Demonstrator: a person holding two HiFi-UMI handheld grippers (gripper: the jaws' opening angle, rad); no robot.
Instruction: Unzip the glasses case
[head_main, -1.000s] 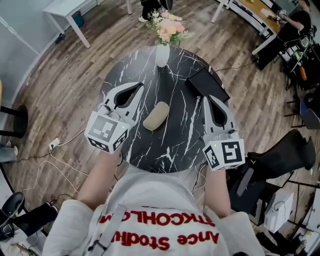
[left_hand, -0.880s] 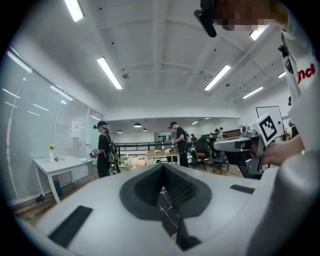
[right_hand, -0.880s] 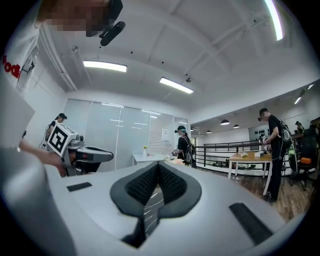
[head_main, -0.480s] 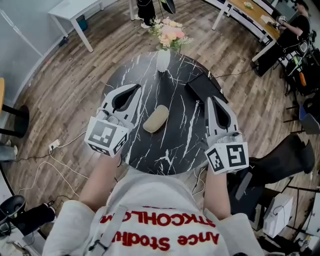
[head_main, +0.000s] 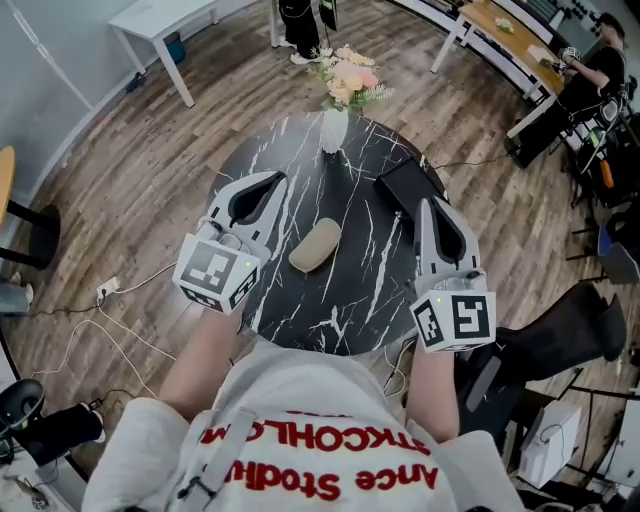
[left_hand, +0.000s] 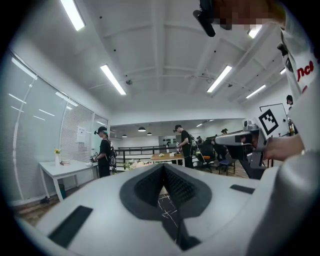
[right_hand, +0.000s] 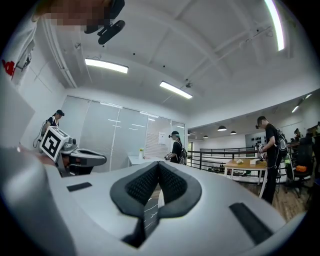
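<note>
Beige oval glasses case (head_main: 314, 245) on round black marble table (head_main: 340, 295), flanked by left gripper (head_main: 276, 178) and right gripper (head_main: 431, 204), both pressed together, empty.

White top (head_main: 300, 400), red lettering (head_main: 320, 478) across it, sleeves (head_main: 135, 450) short by the look of it. Pale grey left gripper (head_main: 275, 178) and right gripper (head_main: 428, 203), black ribbed pads (left_hand: 176, 187), black-and-white marker cubes (head_main: 212, 270).

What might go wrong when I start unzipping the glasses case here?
The glasses case lies loose on the marbled table, held by neither tool; pulling the zip may just drag it. The left tool and right tool are both shut, so a rushed approach could shove it toward the vase.
</note>
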